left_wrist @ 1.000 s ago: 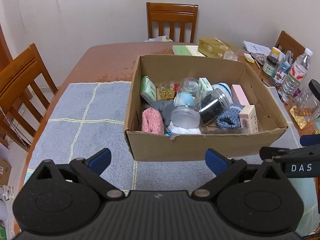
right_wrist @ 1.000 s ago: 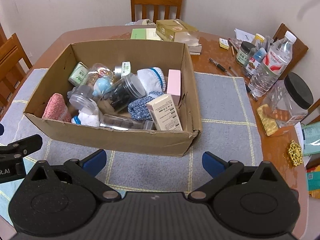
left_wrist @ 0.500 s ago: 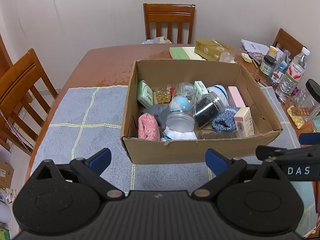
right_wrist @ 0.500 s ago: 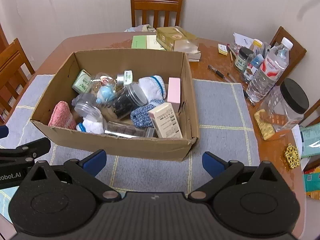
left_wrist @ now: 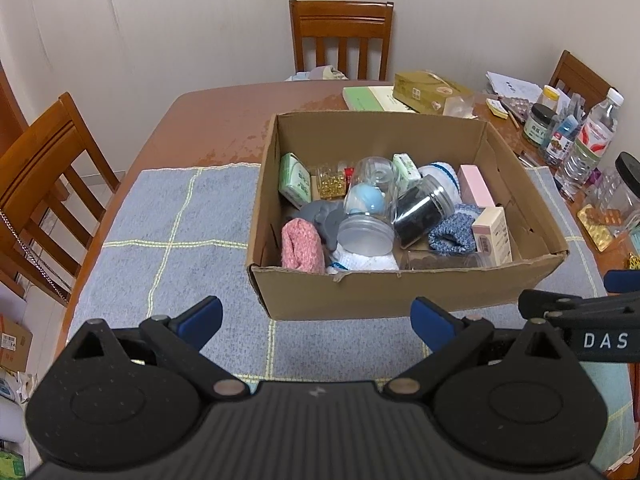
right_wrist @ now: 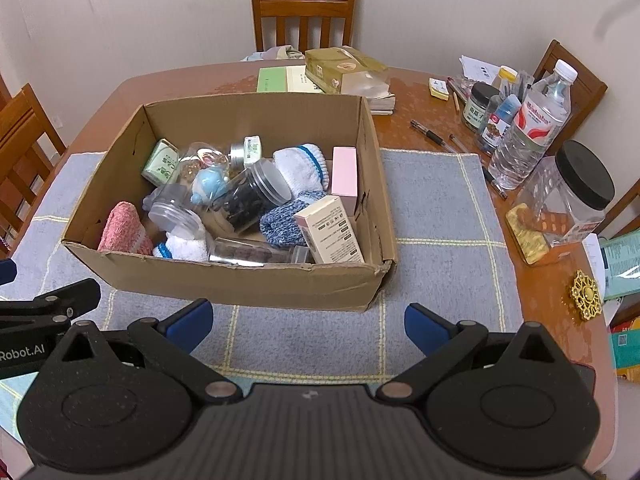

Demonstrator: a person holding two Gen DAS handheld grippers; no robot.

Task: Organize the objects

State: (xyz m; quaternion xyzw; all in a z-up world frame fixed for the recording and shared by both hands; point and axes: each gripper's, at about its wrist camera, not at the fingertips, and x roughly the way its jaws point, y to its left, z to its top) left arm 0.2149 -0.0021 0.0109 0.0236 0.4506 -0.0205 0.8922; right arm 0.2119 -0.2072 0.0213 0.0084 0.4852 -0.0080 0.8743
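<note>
Cardboard box of clutter ahead of both grippers' jaws, untouched; left gripper, right gripper jaws wide, empty.

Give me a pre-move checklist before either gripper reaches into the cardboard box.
1. Left gripper open and holding nothing: ok.
2. Right gripper open and holding nothing: ok.
3. Cardboard box sits flat on the grey mat, top open: ok.
4. Items lie apart for a clean grasp: not ok; the dark-filled jar leans among socks and other jars.
5. Pink sock reachable at the near left corner: ok.
6. Bare mat left of the box for sorted items: ok.
</note>
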